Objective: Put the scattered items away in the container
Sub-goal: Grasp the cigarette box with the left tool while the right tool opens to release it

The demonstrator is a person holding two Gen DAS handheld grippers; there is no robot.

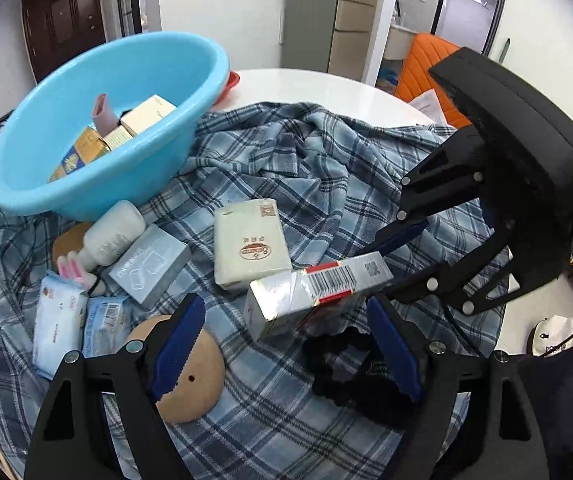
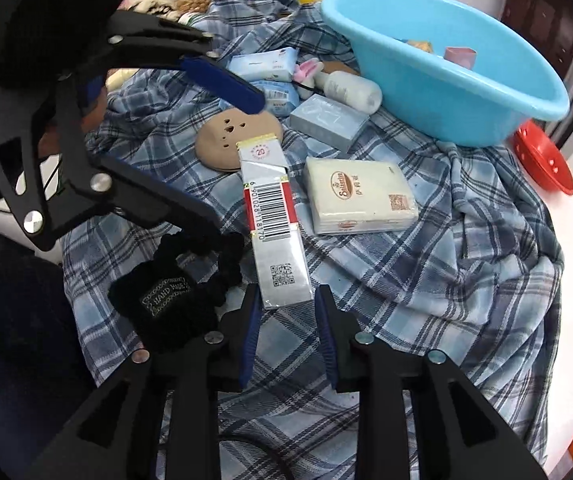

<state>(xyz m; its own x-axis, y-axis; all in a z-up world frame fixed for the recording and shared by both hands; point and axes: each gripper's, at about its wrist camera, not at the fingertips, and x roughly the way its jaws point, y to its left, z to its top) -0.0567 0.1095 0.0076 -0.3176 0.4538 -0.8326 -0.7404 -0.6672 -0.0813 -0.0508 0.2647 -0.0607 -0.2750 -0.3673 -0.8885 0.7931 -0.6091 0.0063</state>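
A round white counter (image 1: 326, 88) carries a rumpled blue plaid cloth (image 2: 426, 280), and most of the loose items lie on that cloth. The right hand-held gripper (image 2: 286, 312) is clamped on the near end of a long silver carton (image 2: 274, 216) with a barcode and red bands; its blue pads (image 2: 248, 340) press the carton's two sides, and in the left wrist view the carton (image 1: 314, 292) hangs tilted above the cloth with its far end lower. The left hand-held gripper (image 1: 286, 344) stands with its jaws wide apart and nothing between them, just beside the carton and above a black scrunchie (image 1: 350, 368) with a stitched label. Under its left finger lies a tan disc (image 1: 194, 376) with small holes. A cream tissue pack (image 1: 248, 246) lies flat near the middle of the cloth, next to the carton. Farther left sit a grey box (image 1: 148, 268), a white bottle (image 1: 112, 236) on its side touching that box, a pink-eared trinket (image 1: 74, 270), and two pale blue wipe packs (image 1: 60, 328). The blue basin (image 1: 98, 128) stands at the cloth's far left edge, tilted, and holds several small boxes (image 1: 126, 128) and a pink piece. A red perforated bowl (image 2: 542, 160) sits behind the basin on the bare counter.
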